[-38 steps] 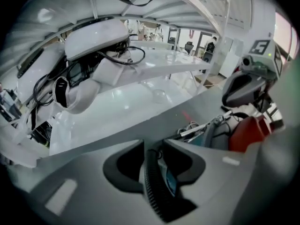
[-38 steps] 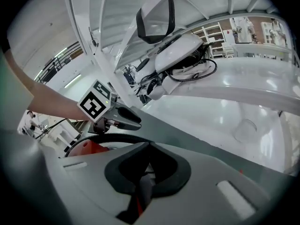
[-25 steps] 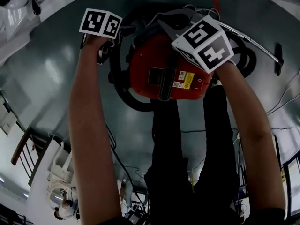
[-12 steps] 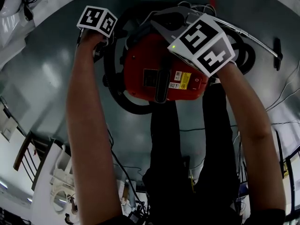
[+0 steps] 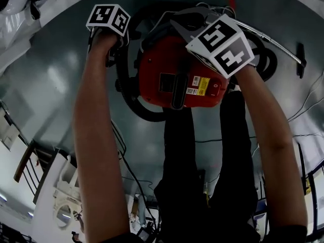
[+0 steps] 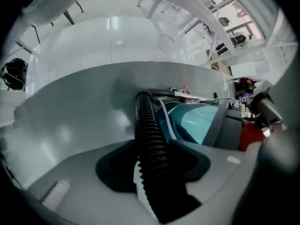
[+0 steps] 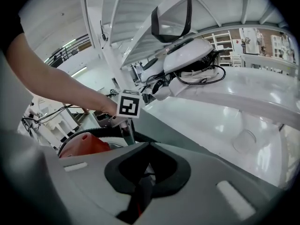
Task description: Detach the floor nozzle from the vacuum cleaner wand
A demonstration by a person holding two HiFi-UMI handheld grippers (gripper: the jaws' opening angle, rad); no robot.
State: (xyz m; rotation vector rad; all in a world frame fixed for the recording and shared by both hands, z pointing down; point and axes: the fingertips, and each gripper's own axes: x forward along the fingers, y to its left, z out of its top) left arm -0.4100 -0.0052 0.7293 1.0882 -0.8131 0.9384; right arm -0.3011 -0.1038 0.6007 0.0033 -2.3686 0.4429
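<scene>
Left gripper view, centre: jaws of the left gripper (image 6: 152,172) have just been closing onto the ribbed hose (image 6: 144,121) — steadying it, I'd guess; the right gripper (image 7: 146,172) has jaws pressed together.

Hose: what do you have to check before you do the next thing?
1. Hose between the jaws of the left hand-held gripper, which have just been closing: ok.
2. Pads pressing the hose: cannot tell.
3. Right hand-held gripper shut: ok.
4. Nozzle off the wand: not ok, looks joined.
5. A hand-held gripper at the nozzle: not ok, both are by the vacuum.
</scene>
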